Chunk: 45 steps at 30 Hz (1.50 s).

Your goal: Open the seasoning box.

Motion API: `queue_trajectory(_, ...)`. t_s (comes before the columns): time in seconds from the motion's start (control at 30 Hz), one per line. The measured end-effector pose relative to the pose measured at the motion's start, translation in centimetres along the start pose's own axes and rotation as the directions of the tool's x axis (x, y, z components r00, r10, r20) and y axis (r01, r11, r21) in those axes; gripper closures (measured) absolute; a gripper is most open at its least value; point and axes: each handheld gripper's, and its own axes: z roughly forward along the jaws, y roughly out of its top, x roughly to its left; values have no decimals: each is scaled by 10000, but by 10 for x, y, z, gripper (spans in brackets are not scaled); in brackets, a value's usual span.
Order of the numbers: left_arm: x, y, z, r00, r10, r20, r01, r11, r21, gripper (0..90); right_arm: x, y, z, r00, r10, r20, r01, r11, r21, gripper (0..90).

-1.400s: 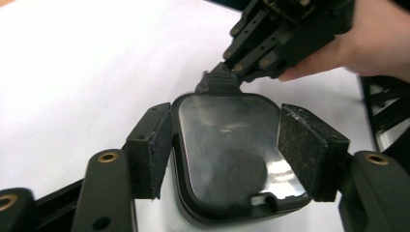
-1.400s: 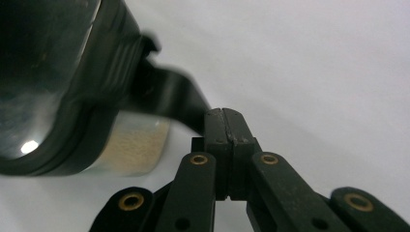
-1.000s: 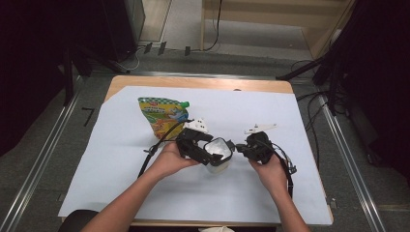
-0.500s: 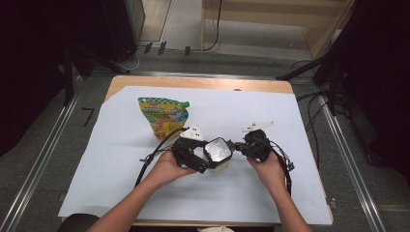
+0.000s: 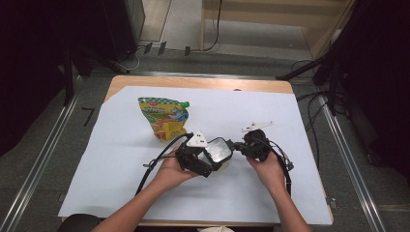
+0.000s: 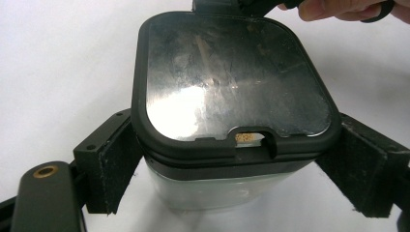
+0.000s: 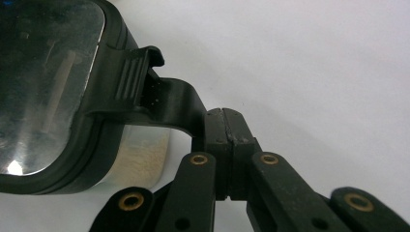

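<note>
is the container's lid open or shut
Shut, it seems: the lid lies flat on the container, its rim seated all round. The right gripper pinches the lid's tab; the left gripper clamps the body.

Container (image 6: 227, 193) base below frame edge; pouch (image 5: 163, 117) print too small to read

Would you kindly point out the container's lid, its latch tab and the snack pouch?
lid (image 6: 232, 77), left gripper view, glossy top panel.
latch tab (image 7: 130, 79), right gripper view, ribbed face.
snack pouch (image 5: 164, 118), high view, printed front.
</note>
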Motion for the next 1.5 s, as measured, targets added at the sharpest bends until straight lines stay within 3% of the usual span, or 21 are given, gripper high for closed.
queue_trajectory(0.13,-1,1,-3,9994,228,-264,-232,9996,-132,160,0,0,-1,10000,48,-29,-48,10000,1,900)
queue_trajectory(0.47,-1,1,-7,9976,591,-349,-595,9982,-122,172,2,-1,-2,10000,-14,22,14,10000,49,900)
queue_trajectory(0.7,-1,3,-9,9972,659,-354,-660,9978,-28,177,4,-1,-2,10000,73,-35,-73,9999,109,900)
queue_trajectory(1.5,-2,11,-16,9973,688,-266,-699,9967,-412,179,7,-2,-2,10000,-21,31,20,9998,187,900)
